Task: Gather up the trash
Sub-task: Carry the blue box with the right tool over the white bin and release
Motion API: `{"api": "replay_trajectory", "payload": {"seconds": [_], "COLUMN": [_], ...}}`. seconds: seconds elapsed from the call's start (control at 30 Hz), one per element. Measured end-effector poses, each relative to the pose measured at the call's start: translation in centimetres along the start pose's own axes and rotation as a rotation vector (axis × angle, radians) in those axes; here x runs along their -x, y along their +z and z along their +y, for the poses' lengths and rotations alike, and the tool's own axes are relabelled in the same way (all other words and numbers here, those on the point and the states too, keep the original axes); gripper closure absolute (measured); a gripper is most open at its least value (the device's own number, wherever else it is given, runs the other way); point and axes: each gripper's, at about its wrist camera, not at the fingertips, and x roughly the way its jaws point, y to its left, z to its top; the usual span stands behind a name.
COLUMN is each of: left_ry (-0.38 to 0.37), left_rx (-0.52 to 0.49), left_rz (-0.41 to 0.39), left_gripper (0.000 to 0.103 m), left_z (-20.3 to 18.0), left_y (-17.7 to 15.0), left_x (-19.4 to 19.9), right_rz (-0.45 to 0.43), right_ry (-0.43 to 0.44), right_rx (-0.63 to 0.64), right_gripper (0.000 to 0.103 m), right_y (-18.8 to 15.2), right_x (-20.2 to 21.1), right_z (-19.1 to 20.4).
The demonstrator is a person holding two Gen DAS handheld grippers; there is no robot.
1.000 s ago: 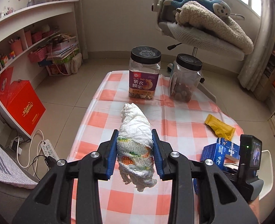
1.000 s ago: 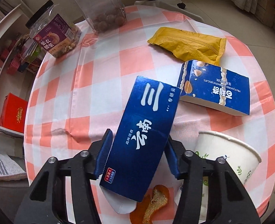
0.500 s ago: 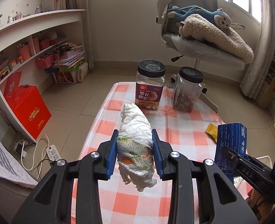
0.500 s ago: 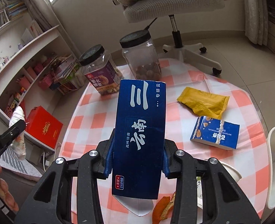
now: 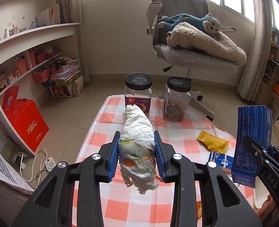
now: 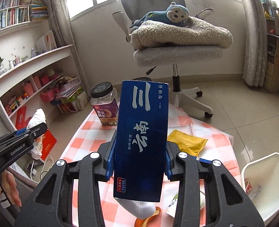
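My left gripper (image 5: 136, 154) is shut on a crumpled white paper wad (image 5: 136, 143) with coloured stains, held above the checked table (image 5: 131, 206). The wad (image 6: 36, 119) and left gripper (image 6: 28, 132) also show at the left of the right wrist view. My right gripper (image 6: 140, 158) is shut on a tall dark blue carton (image 6: 142, 138), lifted well off the table; the carton (image 5: 252, 143) appears at the right of the left wrist view. A yellow wrapper (image 5: 213, 143), a blue biscuit box (image 5: 221, 159) and orange peel (image 6: 148, 219) lie on the table.
Two black-lidded jars (image 5: 138, 94) (image 5: 178, 102) stand at the table's far end. A white bin (image 6: 266, 183) with some trash inside sits at the right. A paper cup (image 6: 177, 202) lies by the peel. An office chair (image 6: 177, 54) with blanket stands behind; shelves (image 5: 26, 56) at left.
The right gripper lifted the blue carton off the table and tilted it upright. The left gripper rose a little with the paper wad, its view tipping up toward the chair.
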Motion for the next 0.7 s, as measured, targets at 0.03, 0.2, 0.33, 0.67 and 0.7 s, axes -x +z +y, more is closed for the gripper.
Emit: {"api": "replay_trajectory", "payload": {"seconds": [0.03,0.2,0.33,0.67,0.7], "left_ry": [-0.004,-0.028,-0.052,-0.101,-0.106], "left_rx": [-0.004,-0.017,-0.030,-0.080,-0.083], "left_rz": [-0.004,-0.031,-0.042,-0.059,-0.060], "left_gripper": [0.069,0.069,0.069,0.069,0.069], "left_z": [-0.3,-2.0,-3.4,-7.6,-8.0], "left_y": [0.0,0.2,0.2,-0.3,-0.3], "left_x": [0.1,0.8,1.2,1.9,2.0], "right_rz": [-0.008,-0.050,-0.072,-0.096,-0.099], "right_ry": [-0.007,-0.049,-0.077,-0.162,-0.171], "right_rx": [0.005,0.024,0.015,0.010,0.008], "right_gripper": [0.065,0.065,0.065,0.065,0.065], "right_y": [0.0,0.2,0.4,0.3,0.2], "right_x": [0.3,2.1,3.3,6.0,6.2], "right_z": [-0.1,-1.1,-2.5,-6.1,-6.4]}}
